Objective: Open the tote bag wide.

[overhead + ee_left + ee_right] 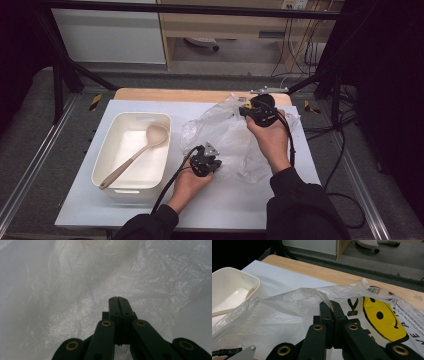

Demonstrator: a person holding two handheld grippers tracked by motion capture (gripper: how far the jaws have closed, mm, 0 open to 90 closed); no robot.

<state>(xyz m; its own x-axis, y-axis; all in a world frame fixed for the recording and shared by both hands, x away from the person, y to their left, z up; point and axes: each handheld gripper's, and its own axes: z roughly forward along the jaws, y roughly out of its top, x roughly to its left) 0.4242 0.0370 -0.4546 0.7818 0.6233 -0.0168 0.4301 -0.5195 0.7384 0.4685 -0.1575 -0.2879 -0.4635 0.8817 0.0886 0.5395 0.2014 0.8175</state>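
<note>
The plastic bag (235,137) is lying crumpled on the white sheet (90,200) that is covering the table, toward the right half of it, and both hands are working it at once. The left gripper (212,162) is sitting at the bag's near left edge, and in the left gripper view its jaws are standing pressed together with the wrinkled film (75,290) spreading all around and beyond the tips; whether film is caught between them cannot be told. The right gripper (248,113) is holding at the far right corner of the bag, and in the right gripper view its jaws are clamped together on a raised fold of the film (294,296), the thin edge running right into the closed tips. Just right of those tips, the bag's yellow smiley print (384,317) is lying flat on the table. Well to the left, a white tub (107,150) is standing on the sheet with a pinkish ladle (137,152) resting in it, clear of the bag.
</note>
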